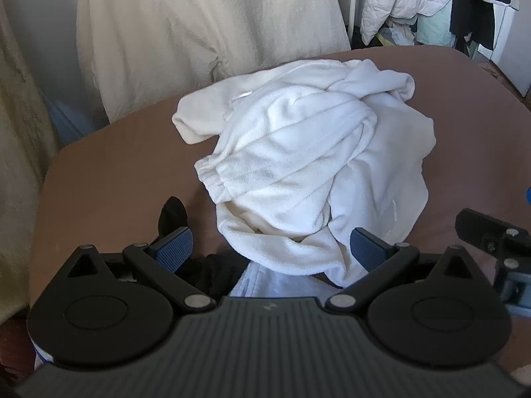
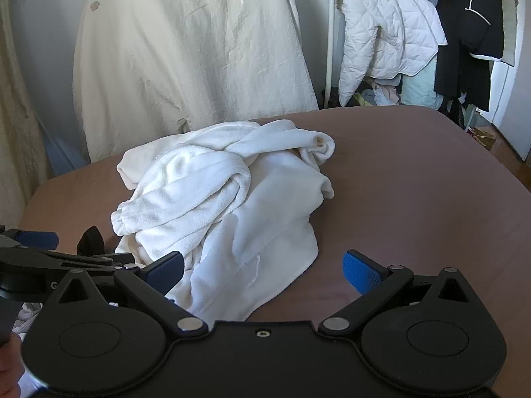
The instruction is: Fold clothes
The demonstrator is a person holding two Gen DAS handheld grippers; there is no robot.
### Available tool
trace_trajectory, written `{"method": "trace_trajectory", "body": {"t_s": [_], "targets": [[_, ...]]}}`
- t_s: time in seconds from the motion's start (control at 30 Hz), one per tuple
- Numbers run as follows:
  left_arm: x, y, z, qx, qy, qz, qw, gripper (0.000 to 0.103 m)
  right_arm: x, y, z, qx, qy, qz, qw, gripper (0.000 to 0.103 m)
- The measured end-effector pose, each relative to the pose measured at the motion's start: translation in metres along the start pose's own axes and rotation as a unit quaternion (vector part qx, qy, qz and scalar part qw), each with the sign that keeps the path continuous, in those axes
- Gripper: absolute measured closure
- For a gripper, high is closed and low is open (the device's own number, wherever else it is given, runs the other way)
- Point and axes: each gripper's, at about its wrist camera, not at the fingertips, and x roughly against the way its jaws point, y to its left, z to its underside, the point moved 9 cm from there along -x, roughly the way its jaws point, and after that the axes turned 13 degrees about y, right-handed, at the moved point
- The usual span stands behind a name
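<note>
A crumpled white fleece garment (image 1: pixel 298 165) lies in a heap on the brown table (image 1: pixel 116 182); it also shows in the right wrist view (image 2: pixel 232 205). My left gripper (image 1: pixel 270 247) is open, its blue pads on either side of the garment's near edge, holding nothing. My right gripper (image 2: pixel 264 268) is open and empty, its left pad over the garment's near hem, its right pad over bare table (image 2: pixel 415 199). The left gripper shows at the left edge of the right wrist view (image 2: pixel 39 242).
A small black cloth (image 1: pixel 172 215) lies near the left pad, and a pale grey cloth (image 1: pixel 275 282) lies under the left gripper. A cream sheet (image 2: pixel 186 59) hangs behind the table. A rack with jackets (image 2: pixel 391 33) stands at the back right.
</note>
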Motion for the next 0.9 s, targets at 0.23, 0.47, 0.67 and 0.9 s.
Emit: {"method": "trace_trajectory", "body": {"t_s": [0.23,0.47,0.67,0.9], "targets": [[-0.0018,-0.0035,-0.0004,-0.001,-0.005,0.000,1.0000,0.000,0.0049,-0.0002,-0.0007,0.000,-0.002,0.001,1.000,0.000],[-0.0037,-0.0043,-0.0019,-0.003,0.008,0.002,1.0000,0.000,-0.0003,-0.0025,0.0003,-0.003,-0.001,0.002,1.000,0.000],[-0.0050,-0.0084,0.0005,-0.009,0.011,0.000,0.9999,0.000,0.0005,-0.0034,0.0004,-0.003,0.001,0.004,1.000,0.000],[-0.0059,-0.0079,0.0005,-0.011,0.015,-0.002,0.9998,0.000,-0.0009,-0.0057,0.0003,-0.006,0.002,0.004,1.000,0.000]]}}
